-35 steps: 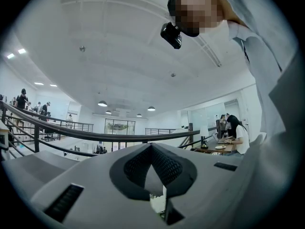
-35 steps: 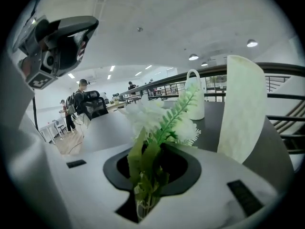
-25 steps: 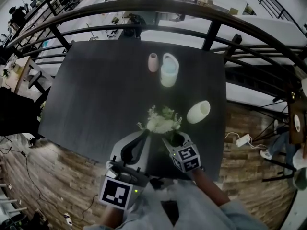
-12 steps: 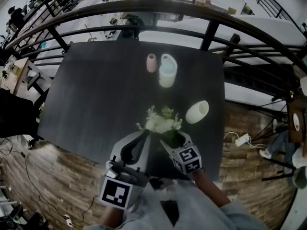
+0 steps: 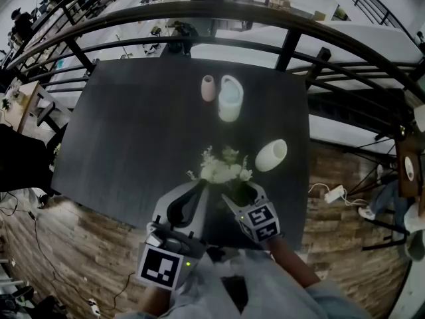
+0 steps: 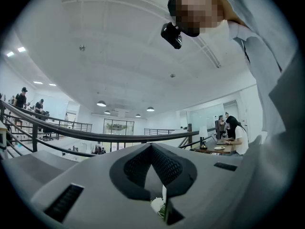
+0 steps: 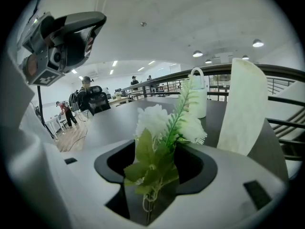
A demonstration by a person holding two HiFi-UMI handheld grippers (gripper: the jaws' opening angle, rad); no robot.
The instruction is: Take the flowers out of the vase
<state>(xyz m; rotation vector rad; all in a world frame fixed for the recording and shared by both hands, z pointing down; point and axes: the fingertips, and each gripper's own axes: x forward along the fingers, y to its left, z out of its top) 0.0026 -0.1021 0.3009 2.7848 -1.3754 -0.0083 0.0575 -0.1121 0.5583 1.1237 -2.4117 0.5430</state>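
A bunch of white flowers with green leaves (image 5: 220, 170) lies on the black table (image 5: 133, 125), just beyond both grippers. A cream vase (image 5: 272, 155) lies on its side to the right of the bunch, holding no flowers. My right gripper (image 5: 240, 190) is open. Its jaws have just been opening, and the flower stems sit loosely in the gap without being pressed. In the right gripper view the flowers (image 7: 162, 128) rise between the jaws of the right gripper (image 7: 156, 162), with the cream vase (image 7: 244, 109) to the right. My left gripper (image 5: 202, 186) is shut on nothing beside the bunch; in its own view the left gripper (image 6: 151, 146) shows closed tips.
A small pink vase (image 5: 208, 87) and a pale blue-and-white vase with a handle (image 5: 230, 100) stand at the far side of the table. A dark metal railing (image 5: 292, 42) curves behind the table. The table's near edge is by my grippers, above a wooden floor.
The right gripper's jaws look slightly wider around the stems. The flowers, the vases and the left gripper stay where they were.
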